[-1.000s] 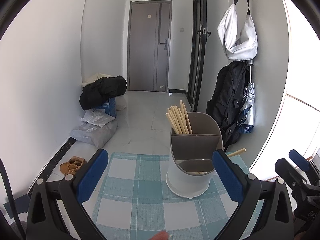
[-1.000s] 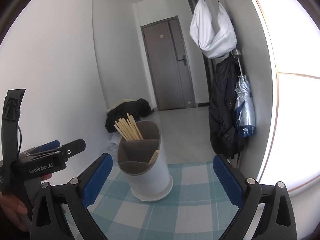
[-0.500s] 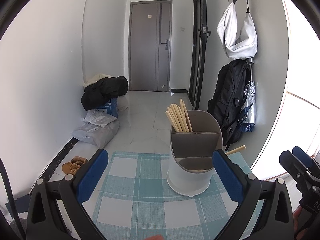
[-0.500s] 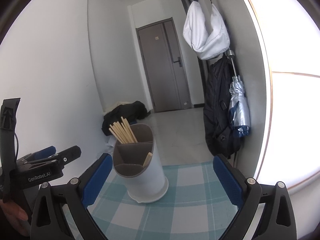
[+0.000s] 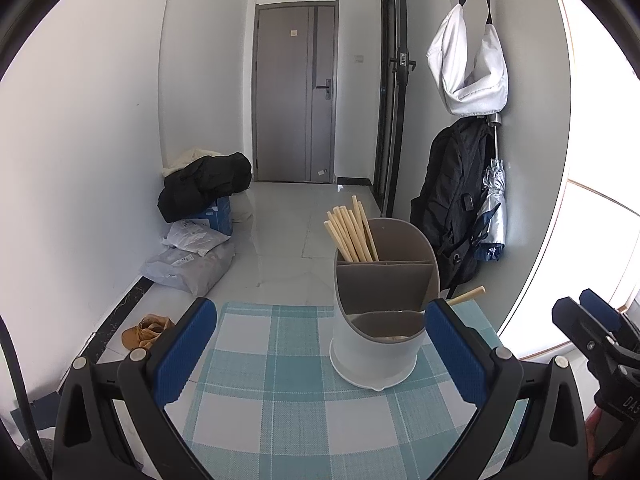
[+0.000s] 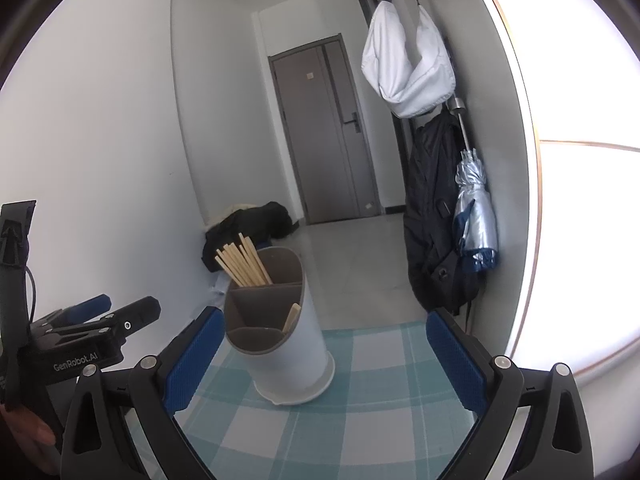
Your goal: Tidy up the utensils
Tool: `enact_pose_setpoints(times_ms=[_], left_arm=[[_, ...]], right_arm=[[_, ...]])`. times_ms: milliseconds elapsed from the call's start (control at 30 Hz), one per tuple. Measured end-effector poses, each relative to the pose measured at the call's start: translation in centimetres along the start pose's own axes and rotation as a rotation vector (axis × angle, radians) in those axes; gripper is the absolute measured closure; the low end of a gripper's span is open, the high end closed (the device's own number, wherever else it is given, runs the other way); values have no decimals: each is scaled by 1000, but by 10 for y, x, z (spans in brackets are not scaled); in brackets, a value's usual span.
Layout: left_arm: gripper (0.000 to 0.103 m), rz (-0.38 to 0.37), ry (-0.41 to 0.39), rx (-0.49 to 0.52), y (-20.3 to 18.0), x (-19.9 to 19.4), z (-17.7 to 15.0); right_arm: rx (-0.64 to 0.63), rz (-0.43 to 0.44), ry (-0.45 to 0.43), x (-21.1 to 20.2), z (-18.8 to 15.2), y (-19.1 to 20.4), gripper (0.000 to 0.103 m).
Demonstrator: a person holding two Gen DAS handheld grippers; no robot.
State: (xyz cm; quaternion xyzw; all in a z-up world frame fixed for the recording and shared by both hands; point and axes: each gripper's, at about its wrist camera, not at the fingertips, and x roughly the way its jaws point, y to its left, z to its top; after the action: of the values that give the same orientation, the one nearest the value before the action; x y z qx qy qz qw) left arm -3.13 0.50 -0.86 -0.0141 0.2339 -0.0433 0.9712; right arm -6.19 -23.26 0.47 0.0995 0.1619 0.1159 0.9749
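Both tools, left (image 5: 320, 354) and right (image 6: 322, 354), gape wide and empty over a checked tablecloth (image 5: 280, 420) facing a hallway door (image 5: 294, 92).

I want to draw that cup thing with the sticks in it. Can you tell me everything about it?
The white plastic utensil holder with a grey-brown divided insert stands upright on the blue-and-white checked placemat. Its top slopes, high at the back and low in front. A bundle of pale wooden chopsticks leans in the back compartment; one more wooden stick pokes from a lower compartment. Nothing else touches it; both tongs are open and apart from it.
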Motion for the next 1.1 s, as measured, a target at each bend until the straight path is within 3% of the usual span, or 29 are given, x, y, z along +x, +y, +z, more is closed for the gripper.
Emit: enact_pose_setpoints(times_ms=[1100], left_arm=[[2,12,7,-2,0,2,-3]], right_arm=[[9,-3,18,2,-3,-1,1]])
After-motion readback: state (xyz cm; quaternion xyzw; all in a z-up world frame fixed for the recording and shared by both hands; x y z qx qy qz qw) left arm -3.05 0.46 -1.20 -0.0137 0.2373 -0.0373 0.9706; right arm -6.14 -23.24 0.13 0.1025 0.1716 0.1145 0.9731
